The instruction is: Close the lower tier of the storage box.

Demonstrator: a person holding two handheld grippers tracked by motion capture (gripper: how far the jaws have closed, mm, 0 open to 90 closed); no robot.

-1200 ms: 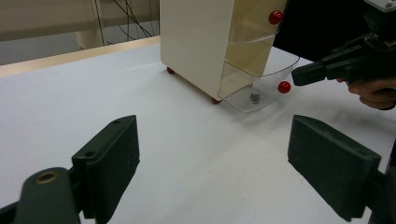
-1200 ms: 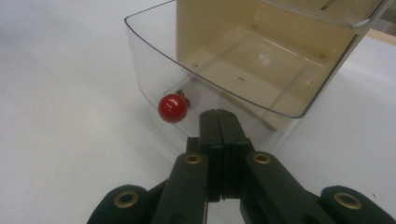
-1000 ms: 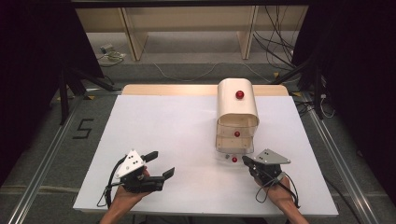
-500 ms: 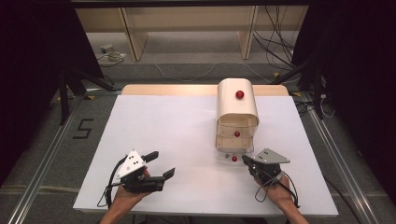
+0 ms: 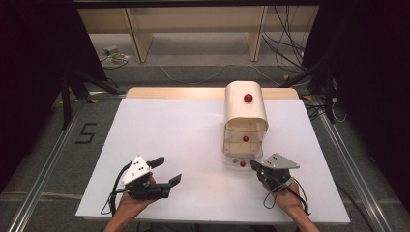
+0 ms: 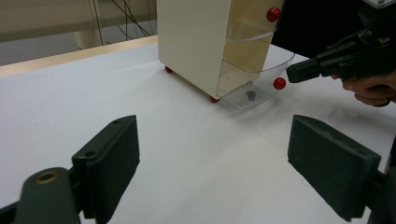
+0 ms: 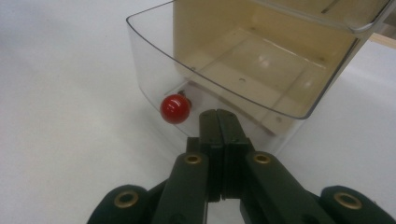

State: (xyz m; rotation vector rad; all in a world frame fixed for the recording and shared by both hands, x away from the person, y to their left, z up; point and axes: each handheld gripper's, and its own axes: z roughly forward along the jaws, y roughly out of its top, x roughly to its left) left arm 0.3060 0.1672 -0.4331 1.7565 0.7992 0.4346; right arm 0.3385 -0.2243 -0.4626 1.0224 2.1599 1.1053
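high view: a small cream drawer cabinet (image 5: 245,121) is standing on the white table (image 5: 183,140), right of centre. its bottom clear drawer (image 5: 241,162) is sitting pulled out twd the person, red knob (image 5: 242,164) at the front. the right gripper (image 5: 256,166) is hovering just beside that knob, jaws pressed together w/ nothing between them. the left gripper (image 5: 167,170) is resting well apart to the left, jaws spread wide, holding nothing.

left gripper view: both black jaws are gaping over bare table. farther off, the cabinet's side is showing, and the drawer is carrying a small grey thing (image 6: 251,95) inside (too small to tell what). the right gripper's tip is sitting right next to the knob.

right gripper view: the closed tips are pointing at the drawer front, w/ the knob just left of and above them, not gripped.

judgement: the step looks like working the drawer by its knob. doing it well probably means opening the jaws first, centring on the knob, then moving straight along the drawer's line so the light cabinet isn't sliding or tipping.
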